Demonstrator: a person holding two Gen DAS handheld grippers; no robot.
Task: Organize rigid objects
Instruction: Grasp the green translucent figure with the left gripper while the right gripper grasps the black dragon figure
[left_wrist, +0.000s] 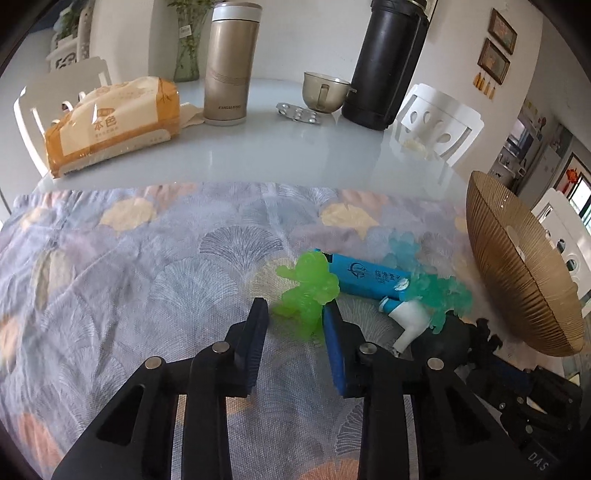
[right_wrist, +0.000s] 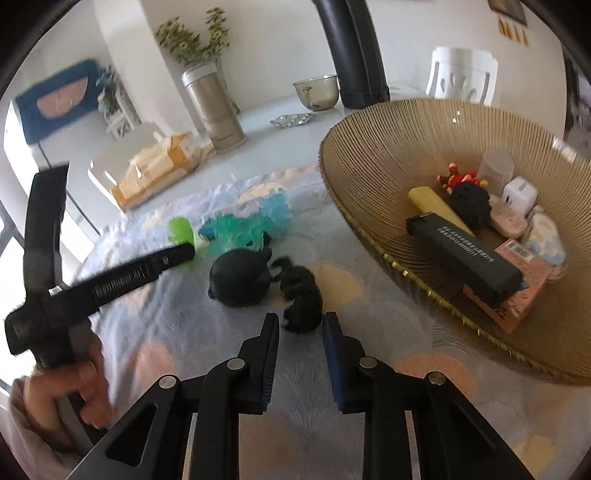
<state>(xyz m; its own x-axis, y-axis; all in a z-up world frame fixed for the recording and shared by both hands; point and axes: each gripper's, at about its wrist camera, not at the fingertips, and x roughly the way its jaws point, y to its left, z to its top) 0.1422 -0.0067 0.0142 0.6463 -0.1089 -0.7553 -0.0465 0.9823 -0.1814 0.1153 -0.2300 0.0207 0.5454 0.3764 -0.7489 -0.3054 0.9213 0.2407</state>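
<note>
Left wrist view
Left gripper (left_wrist: 295, 314): pointed low over the flowery cloth (left_wrist: 147, 277), jaws spread apart with nothing clamped between them.
Green figure (left_wrist: 310, 291): see-through toy sitting right at the tips; the right-hand fingertip (left_wrist: 332, 314) looks like it's touching it, the other one is a bit off to its side.
Blue box (left_wrist: 364, 278): lying flat just behind the green figure, printed side up.
Teal figure (left_wrist: 436, 291): right of the box, piled up against a white plastic piece (left_wrist: 410, 321).
Bowl (left_wrist: 517, 273): big ribbed amber thing at the right edge, well apart from the gripper.
Back of table: gold flask (left_wrist: 231, 62), tall black flask (left_wrist: 388, 62), glass cup (left_wrist: 325, 90), pill strip (left_wrist: 297, 112) and a tissue pack (left_wrist: 110, 122) on the bare white top.

Right wrist view
Right gripper (right_wrist: 301, 325): angled down at the cloth, jaws parted, not holding anything.
Black fuzzy toy (right_wrist: 301, 295): lying right at the tips, roughly between them, but I can't tell if either pad touches it.
Black ball (right_wrist: 240, 277): just left of the fuzzy toy.
Left hand (right_wrist: 70, 387): blurry, wrapped around the other tool's handle at lower left, that tool reaching toward the green and teal toys.
Bowl contents: long black box (right_wrist: 465, 258), yellow tube (right_wrist: 436, 206), pink box (right_wrist: 517, 280), white charger (right_wrist: 519, 194), red figure (right_wrist: 461, 179) and some small bits.
</note>
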